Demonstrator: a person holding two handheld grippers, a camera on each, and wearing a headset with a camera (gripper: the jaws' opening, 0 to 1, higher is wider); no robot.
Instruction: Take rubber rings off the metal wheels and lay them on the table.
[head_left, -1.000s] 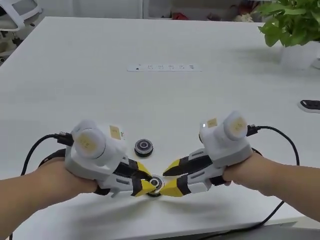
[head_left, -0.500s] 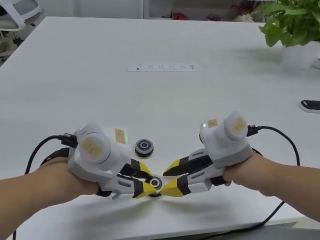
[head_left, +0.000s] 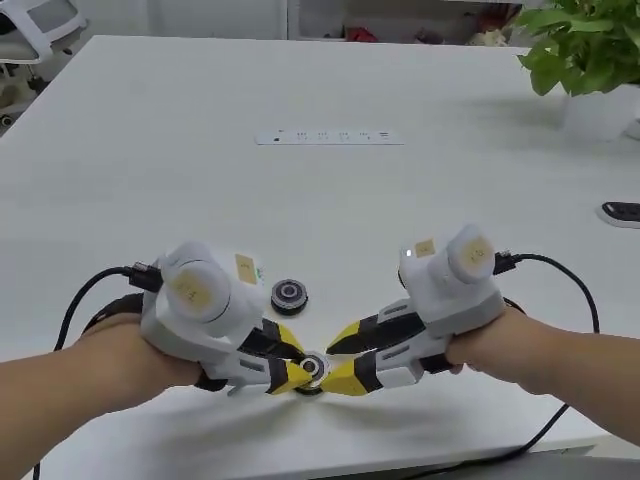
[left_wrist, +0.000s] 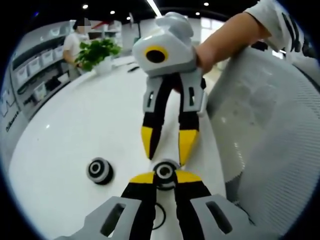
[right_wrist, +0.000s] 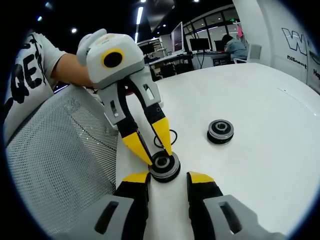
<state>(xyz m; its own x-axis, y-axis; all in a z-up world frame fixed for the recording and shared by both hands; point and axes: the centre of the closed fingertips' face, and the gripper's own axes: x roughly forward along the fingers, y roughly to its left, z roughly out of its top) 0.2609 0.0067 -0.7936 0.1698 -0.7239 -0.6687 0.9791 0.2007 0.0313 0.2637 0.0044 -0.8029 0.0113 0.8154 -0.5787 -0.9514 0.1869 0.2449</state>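
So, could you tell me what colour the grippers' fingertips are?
Yellow fingertips, clearest in left gripper view.

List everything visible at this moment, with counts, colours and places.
Gripped wheel: one, silver and black, near table edge, in the left gripper's jaws.
Second wheel: one, silver and black, on the table beyond it.
Rubber ring: one, black, flat on the table by the gripped wheel.
Power strip: one, white, mid-table.
Plant: one, green, far right corner.
Dark object: one, black, right table edge.
Table: one, white.
Left gripper: white, black, yellow; jaws closed on the gripped wheel.
Right gripper: same colours; jaws open, tips by that wheel.
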